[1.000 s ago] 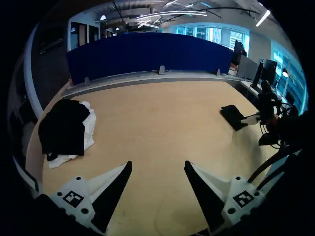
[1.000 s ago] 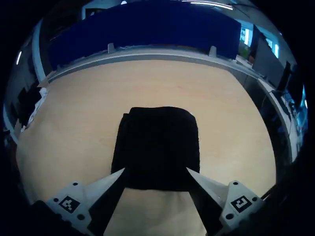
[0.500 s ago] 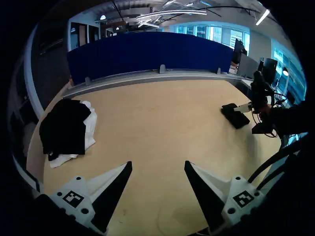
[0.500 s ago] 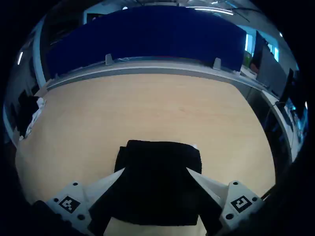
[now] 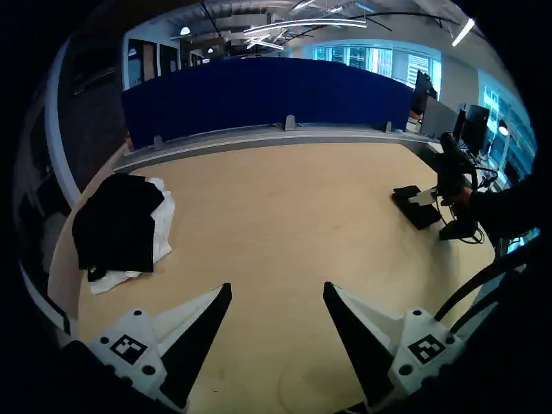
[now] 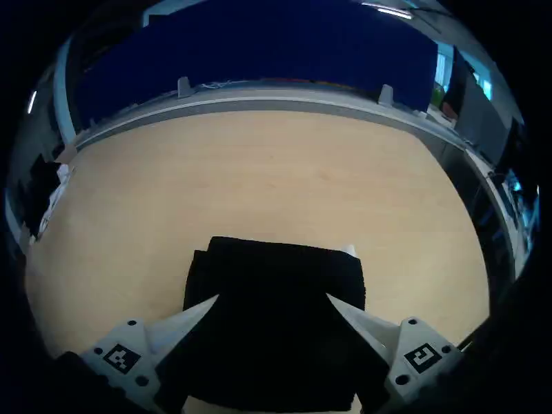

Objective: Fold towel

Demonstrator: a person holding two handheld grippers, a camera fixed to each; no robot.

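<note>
Nearer now, towel [image 6: 273, 276] lies beneath spread right tongs [image 6: 272, 298].

Towel [image 6: 276, 303]: near corners hidden beneath fingers [image 6: 169, 328].
White scrap [image 6: 349, 250], 1 o'clock of towel: mostly behind it, unidentifiable.
White cloth [image 5: 163, 221], 9 o'clock: mostly under black cloth [image 5: 114, 228].

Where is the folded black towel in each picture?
Left gripper view: the towel looks small, far off on the right side of the table.
Right gripper view: the towel looks big, at the bottom middle, right at the right claw.
Shared landmark: the blue wall stands behind the table in both views.
</note>
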